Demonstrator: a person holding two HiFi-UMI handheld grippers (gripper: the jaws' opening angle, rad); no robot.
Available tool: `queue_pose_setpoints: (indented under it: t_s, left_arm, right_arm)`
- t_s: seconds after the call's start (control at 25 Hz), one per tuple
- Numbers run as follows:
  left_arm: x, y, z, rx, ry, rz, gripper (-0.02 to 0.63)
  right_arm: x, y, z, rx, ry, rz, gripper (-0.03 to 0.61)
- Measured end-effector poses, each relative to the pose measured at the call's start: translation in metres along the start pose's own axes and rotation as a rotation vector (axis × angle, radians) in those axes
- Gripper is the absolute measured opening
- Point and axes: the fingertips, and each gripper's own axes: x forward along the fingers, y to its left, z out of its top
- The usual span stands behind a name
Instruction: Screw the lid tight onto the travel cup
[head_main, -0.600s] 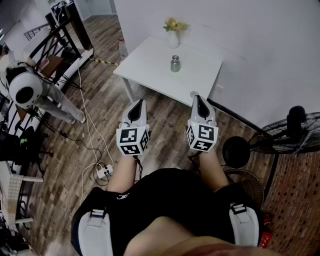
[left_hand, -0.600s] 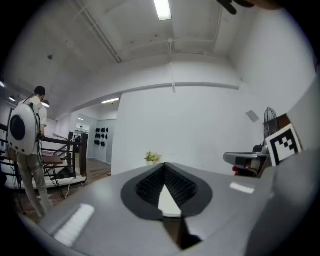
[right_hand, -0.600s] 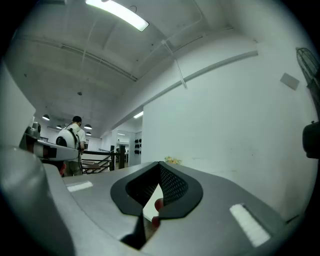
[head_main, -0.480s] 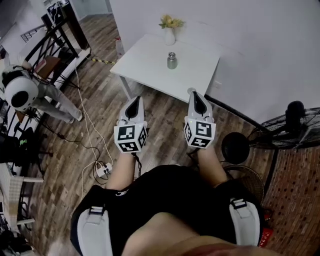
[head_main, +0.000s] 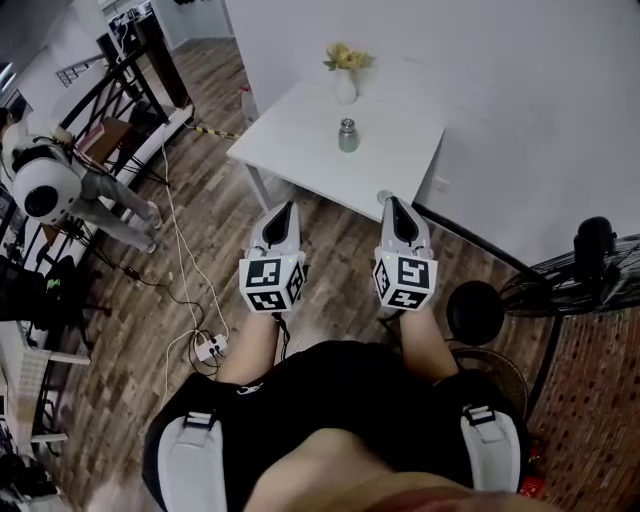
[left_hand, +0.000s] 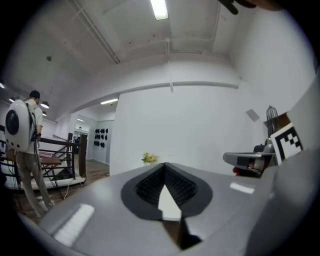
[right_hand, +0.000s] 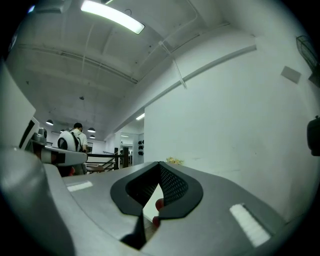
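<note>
The travel cup (head_main: 348, 136) stands in the middle of the counter (head_main: 300, 130), with the flower vase (head_main: 346, 80) behind it. Before the counter, the left tongs (head_main: 285, 208) sit beside the right tongs (head_main: 388, 198). A fan (head_main: 585, 278) stands far right.

Floor: dark wood planks (head_main: 130, 330), giving way to a reddish dotted surface (head_main: 590, 420) at lower right. Plain white wall (head_main: 520, 90) behind a white table (head_main: 300, 130), with a vase of yellow flowers (head_main: 346, 72) at the table's far edge. Black railing (head_main: 110, 85) upper left. White cables (head_main: 180, 250) run to a power strip (head_main: 208, 347) on the planks. Black fan (head_main: 590, 265) at right. White ceiling, strip light (left_hand: 159, 9) lit.
</note>
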Motion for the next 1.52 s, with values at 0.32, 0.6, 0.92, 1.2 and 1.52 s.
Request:
queue_pose_setpoints:
  t_s: [0.32,0.6,0.92,1.2,1.52]
  left_arm:
    - [0.016,-0.025,-0.002,-0.009,-0.012,0.029,0.054]
    - [0.020,-0.034,-0.007,-0.012,-0.003,0.045,0.054]
    - [0.046,-0.037,-0.008,0.009,-0.014,0.027,0.054]
    - [0.066,-0.027,-0.014,-0.005,-0.009,0.022,0.054]
    - [0.107,-0.002,-0.021,-0.008,0.001,0.015,0.054]
  right_arm:
    - [0.002,-0.026,0.008,0.012,-0.037,0.048,-0.003]
    - [0.006,-0.044,0.003,0.014,-0.044,0.039,-0.003]
    - [0.029,-0.056,-0.005,0.016,-0.038,0.039,-0.003]
    - [0.049,-0.055,-0.007,0.021,-0.038,0.046,-0.003]
    - [0.095,-0.052,-0.018,0.008,-0.028,0.053,-0.003]
